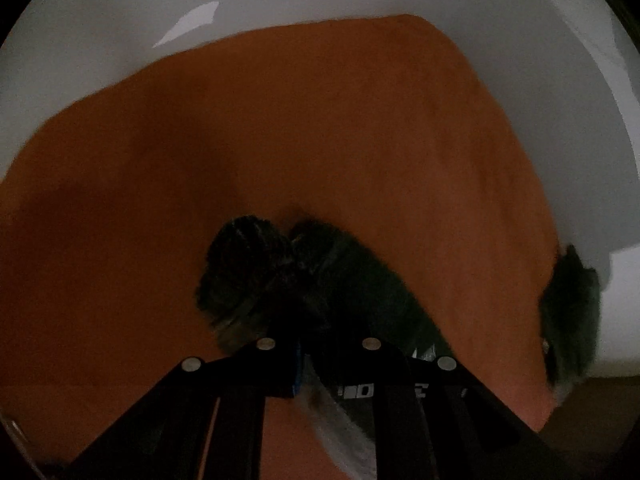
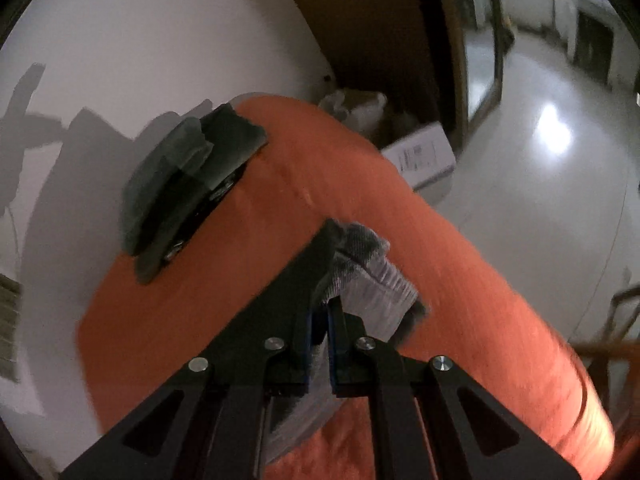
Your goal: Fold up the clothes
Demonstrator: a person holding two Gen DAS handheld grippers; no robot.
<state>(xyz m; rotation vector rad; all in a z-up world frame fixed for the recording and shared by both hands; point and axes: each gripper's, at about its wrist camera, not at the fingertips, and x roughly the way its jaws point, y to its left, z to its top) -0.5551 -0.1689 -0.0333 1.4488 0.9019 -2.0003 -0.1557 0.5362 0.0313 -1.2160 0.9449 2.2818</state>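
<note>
A dark grey-green garment with a grey ribbed hem is held between both grippers over an orange cloth-covered surface (image 1: pixel 280 140). My left gripper (image 1: pixel 302 364) is shut on a dark bunched part of the garment (image 1: pixel 256 272), with a pale printed strip hanging below. My right gripper (image 2: pixel 320 332) is shut on the garment's grey ribbed edge (image 2: pixel 372 276). In the right wrist view another dark part of the garment (image 2: pixel 180 188) sits on the orange surface (image 2: pixel 280 220) at upper left, around what looks like the other gripper. In the left wrist view a dark piece (image 1: pixel 568 312) shows at far right.
White wall (image 1: pixel 120 20) lies behind the orange surface. In the right wrist view a white box (image 2: pixel 424 156) and a pale bag (image 2: pixel 356 108) sit beyond the surface, with a glossy floor (image 2: pixel 540 200) and a dark wooden door frame (image 2: pixel 452 60) to the right.
</note>
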